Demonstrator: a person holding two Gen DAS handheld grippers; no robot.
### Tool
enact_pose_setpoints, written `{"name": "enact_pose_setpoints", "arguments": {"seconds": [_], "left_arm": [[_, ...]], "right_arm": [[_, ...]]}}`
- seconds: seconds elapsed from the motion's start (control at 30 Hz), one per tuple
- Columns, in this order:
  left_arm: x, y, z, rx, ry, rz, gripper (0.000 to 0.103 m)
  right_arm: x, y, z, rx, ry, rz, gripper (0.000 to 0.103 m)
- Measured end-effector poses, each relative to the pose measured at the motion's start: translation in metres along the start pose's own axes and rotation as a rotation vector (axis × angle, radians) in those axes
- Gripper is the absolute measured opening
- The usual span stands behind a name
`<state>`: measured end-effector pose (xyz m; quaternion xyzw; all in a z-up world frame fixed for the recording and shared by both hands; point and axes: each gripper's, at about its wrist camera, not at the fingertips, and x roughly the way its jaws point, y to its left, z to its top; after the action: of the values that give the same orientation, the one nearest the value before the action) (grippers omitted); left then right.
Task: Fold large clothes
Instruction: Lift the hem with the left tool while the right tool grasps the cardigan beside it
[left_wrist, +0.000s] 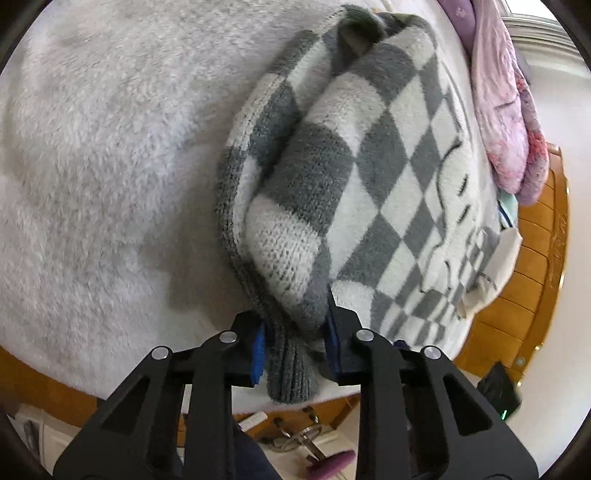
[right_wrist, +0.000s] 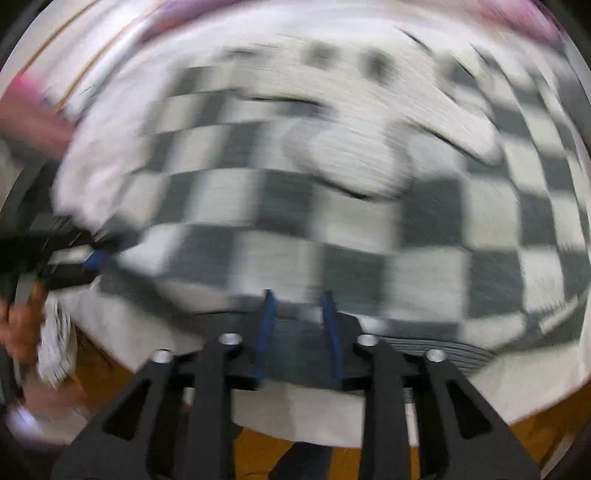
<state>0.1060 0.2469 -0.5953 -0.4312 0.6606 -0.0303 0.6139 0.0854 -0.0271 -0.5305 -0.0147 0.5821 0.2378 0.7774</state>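
A grey and white checkered knit sweater (left_wrist: 369, 177) lies partly folded on a fluffy white bed cover (left_wrist: 110, 166). My left gripper (left_wrist: 295, 325) is shut on the sweater's grey ribbed cuff, with the folded sleeve bunched between the fingers. In the blurred right wrist view the sweater (right_wrist: 332, 221) fills the frame, with a white figure knitted on its front. My right gripper (right_wrist: 299, 321) hovers at the sweater's grey ribbed hem with its fingers a little apart and nothing between them. The left gripper (right_wrist: 66, 258) shows at the far left of that view.
A pink and purple quilt (left_wrist: 509, 110) is heaped at the far right of the bed. A wooden bed frame (left_wrist: 532, 277) borders the cover at right and below. A small black device (left_wrist: 498, 391) lies on the floor.
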Motion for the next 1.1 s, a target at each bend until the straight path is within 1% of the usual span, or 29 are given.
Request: {"name": "enact_pose_setpoints", "arguments": {"seconds": [0.03,0.07,0.1,0.17,0.2,0.23,0.27,0.3,0.37,0.43,0.5,0.53,0.6,0.63,0.67,0.7,0.73,0.77,0.83,0.87,0.9,0.97,1.03,1.07,1.1], "left_arm": [[-0.002,0.0,0.002,-0.001,0.017,-0.011,0.023],[-0.005,0.001,0.004,-0.002,0.033,-0.022,0.023],[-0.008,-0.001,0.007,0.005,0.053,-0.036,0.023],[-0.013,-0.006,0.011,0.028,0.082,-0.044,0.022],[-0.016,-0.008,0.012,0.037,0.1,-0.057,0.022],[-0.016,-0.012,0.013,0.046,0.109,-0.063,0.022],[-0.018,-0.014,0.015,0.058,0.123,-0.069,0.022],[-0.018,-0.015,0.015,0.06,0.135,-0.076,0.022],[-0.017,-0.018,0.017,0.059,0.15,-0.087,0.022],[-0.015,-0.02,0.019,0.06,0.172,-0.093,0.022],[-0.014,-0.02,0.02,0.059,0.186,-0.104,0.022],[-0.013,-0.02,0.022,0.062,0.192,-0.103,0.022],[-0.013,-0.016,0.024,0.062,0.205,-0.103,0.023],[-0.012,-0.013,0.028,0.041,0.213,-0.096,0.023],[-0.013,-0.011,0.03,0.027,0.214,-0.1,0.028],[-0.013,-0.01,0.034,0.011,0.22,-0.118,0.033],[-0.013,-0.01,0.037,0.007,0.227,-0.124,0.036],[-0.014,-0.012,0.041,0.009,0.23,-0.116,0.043],[-0.011,-0.019,0.052,0.012,0.246,-0.098,0.047],[-0.007,-0.022,0.058,0.004,0.269,-0.09,0.052],[-0.004,-0.026,0.061,0.002,0.279,-0.08,0.055],[0.002,-0.036,0.069,0.017,0.294,-0.045,0.055],[0.004,-0.044,0.072,0.017,0.314,-0.014,0.06],[0.004,-0.046,0.071,0.015,0.32,-0.011,0.069],[0.002,-0.048,0.068,0.011,0.334,0.009,0.079]], "right_arm": [[-0.003,0.022,-0.003,-0.057,-0.034,0.005,0.061],[-0.007,0.047,-0.007,-0.124,-0.066,0.003,0.061],[-0.008,0.063,-0.009,-0.169,-0.088,-0.01,0.062],[-0.014,0.078,-0.015,-0.229,-0.13,-0.02,0.068],[-0.012,0.095,-0.015,-0.271,-0.157,-0.042,0.068],[-0.017,0.092,-0.015,-0.295,-0.166,-0.053,0.068],[-0.015,0.101,-0.015,-0.322,-0.172,-0.053,0.068],[-0.004,0.11,-0.007,-0.351,-0.184,-0.059,0.068],[0.003,0.124,-0.006,-0.413,-0.209,-0.111,0.075],[0.018,0.129,-0.005,-0.478,-0.221,-0.168,0.076],[0.034,0.129,-0.003,-0.496,-0.201,-0.204,0.075],[0.041,0.127,0.0,-0.494,-0.191,-0.225,0.074],[0.049,0.122,0.007,-0.48,-0.174,-0.234,0.062],[0.053,0.117,0.013,-0.458,-0.146,-0.222,0.047],[0.055,0.112,0.017,-0.434,-0.13,-0.211,0.034],[0.054,0.109,0.018,-0.422,-0.121,-0.194,0.031],[0.052,0.106,0.019,-0.41,-0.114,-0.18,0.027],[0.05,0.106,0.021,-0.407,-0.112,-0.175,0.026],[0.045,0.105,0.02,-0.399,-0.108,-0.168,0.023],[0.042,0.103,0.02,-0.383,-0.104,-0.158,0.022],[0.039,0.1,0.021,-0.356,-0.098,-0.146,0.022],[0.033,0.095,0.024,-0.303,-0.089,-0.125,0.019],[0.03,0.088,0.029,-0.257,-0.08,-0.101,0.019],[0.032,0.079,0.039,-0.234,-0.077,-0.086,0.018],[0.029,0.074,0.042,-0.213,-0.08,-0.08,0.018]]}}
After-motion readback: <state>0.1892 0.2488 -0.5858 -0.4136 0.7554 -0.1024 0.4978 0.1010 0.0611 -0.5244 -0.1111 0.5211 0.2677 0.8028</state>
